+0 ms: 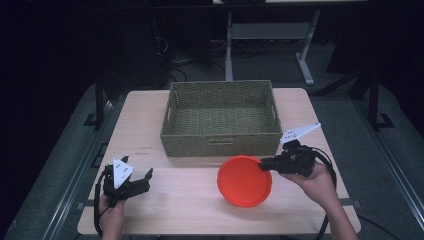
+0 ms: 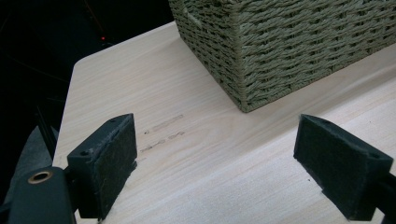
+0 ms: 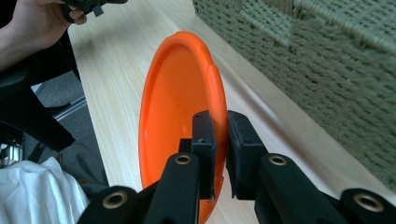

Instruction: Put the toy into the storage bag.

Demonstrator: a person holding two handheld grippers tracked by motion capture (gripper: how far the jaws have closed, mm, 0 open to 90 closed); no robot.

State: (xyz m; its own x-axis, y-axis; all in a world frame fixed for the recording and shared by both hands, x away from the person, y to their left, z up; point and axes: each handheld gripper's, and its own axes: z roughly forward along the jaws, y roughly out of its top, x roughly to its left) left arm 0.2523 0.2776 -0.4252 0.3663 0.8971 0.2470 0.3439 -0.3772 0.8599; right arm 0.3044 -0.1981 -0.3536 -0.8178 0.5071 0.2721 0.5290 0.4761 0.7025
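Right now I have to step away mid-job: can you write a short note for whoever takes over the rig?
Right tool: shut on the rim of the orange plate, holding it tilted just in front of the wicker basket.
Left tool: open, holding nothing, near the table's front left corner.
Done: plate gripped and lifted on one side.
Left: probably carry the plate into the basket, then release.

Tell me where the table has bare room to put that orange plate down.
Bare wood lies between the left gripper and the orange plate, in front of the wicker basket. The strip left of the basket is free too. The narrow gap between the basket and the right gripper is crowded.
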